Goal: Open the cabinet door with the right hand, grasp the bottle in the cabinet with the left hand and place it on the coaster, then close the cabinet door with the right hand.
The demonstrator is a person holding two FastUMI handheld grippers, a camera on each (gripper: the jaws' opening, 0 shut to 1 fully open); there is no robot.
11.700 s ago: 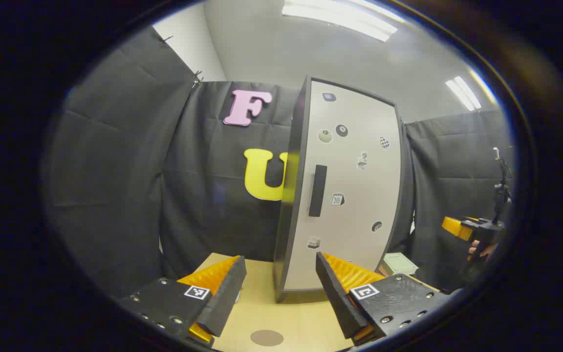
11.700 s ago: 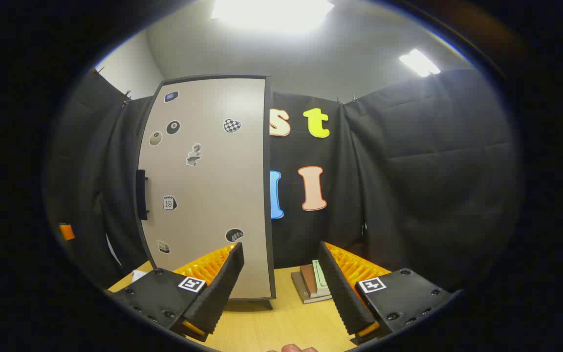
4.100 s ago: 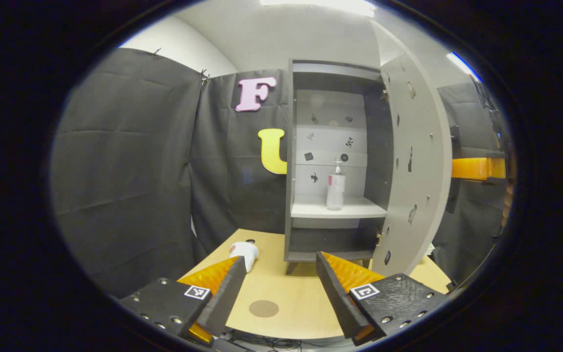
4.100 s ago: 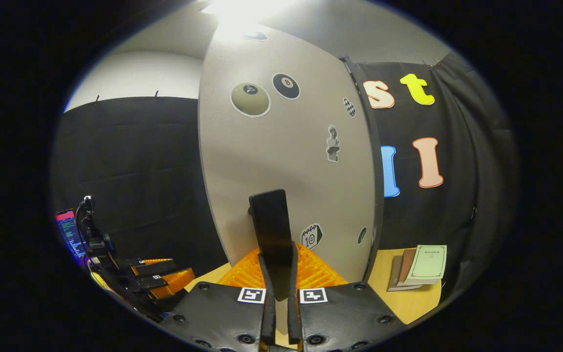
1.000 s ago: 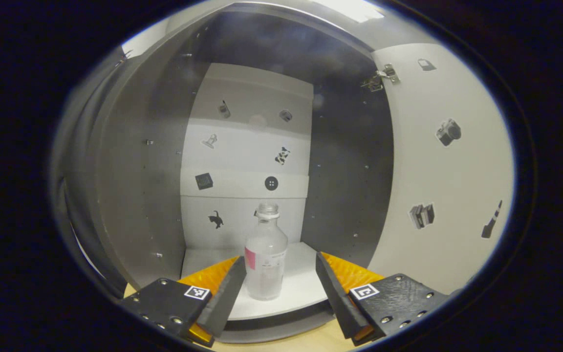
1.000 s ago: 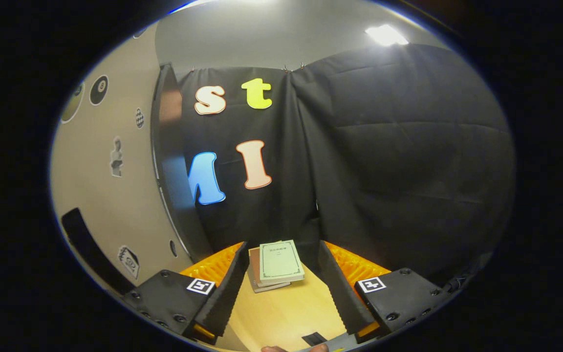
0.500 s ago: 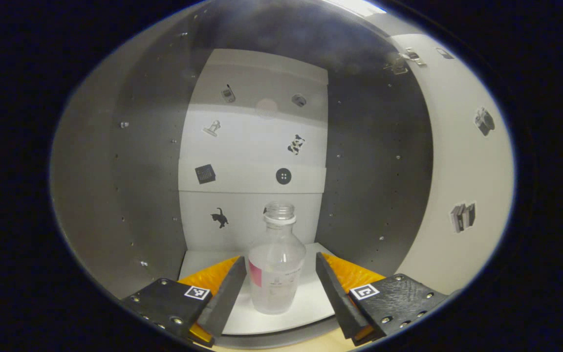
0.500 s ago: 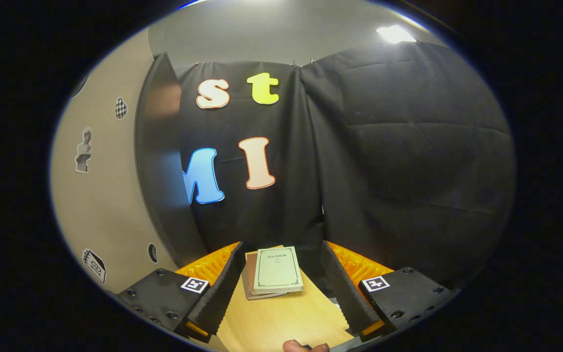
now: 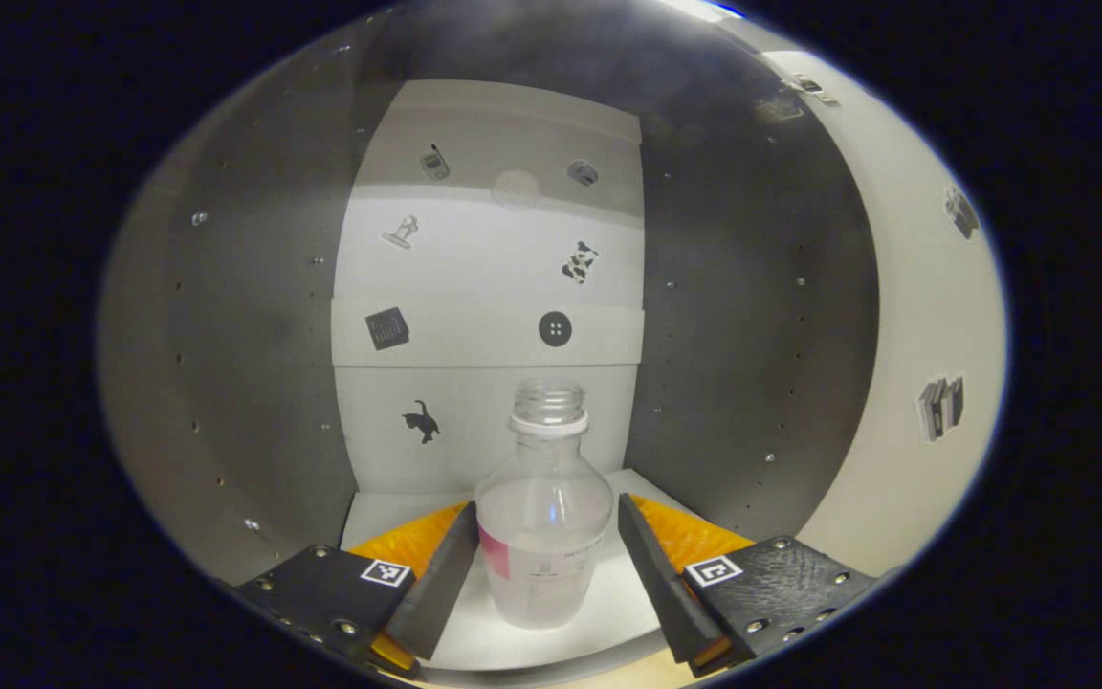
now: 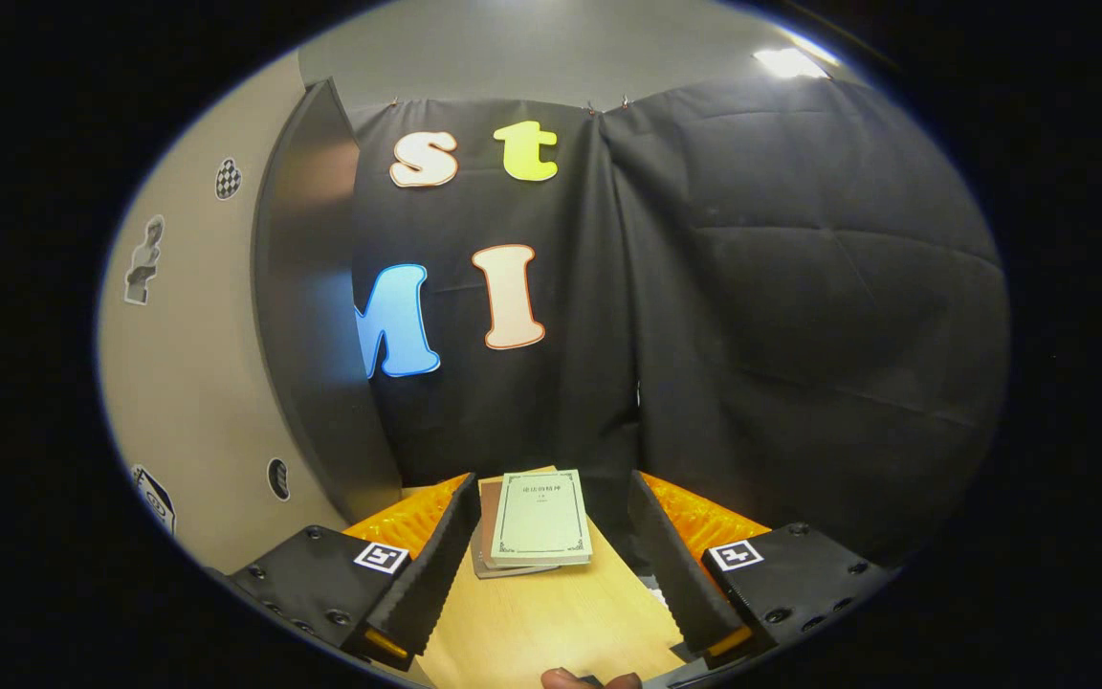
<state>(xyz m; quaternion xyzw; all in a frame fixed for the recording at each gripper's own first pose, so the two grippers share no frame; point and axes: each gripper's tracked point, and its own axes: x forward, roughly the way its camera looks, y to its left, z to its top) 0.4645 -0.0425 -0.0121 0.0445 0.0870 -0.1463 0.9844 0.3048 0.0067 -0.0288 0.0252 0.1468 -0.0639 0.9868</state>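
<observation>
- The cabinet (image 9: 254, 316) stood open, its door (image 10: 187, 383) swung out at the left of the right gripper view.
- The left gripper (image 9: 543, 565) reached inside, fingers spread wide on either side of the bottle (image 9: 541, 517), not clamping it.
- The bottle stood upright on the white shelf (image 9: 388, 507).
- The right gripper (image 10: 551, 560) hung wide apart above the table (image 10: 551, 622), books (image 10: 537, 522) lying beyond it.

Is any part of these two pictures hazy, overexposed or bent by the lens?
Left gripper view: haze veils the cabinet top, while the bottle stays sharp. Right gripper view: a ceiling light glares white, and the door bows near the edge.
</observation>
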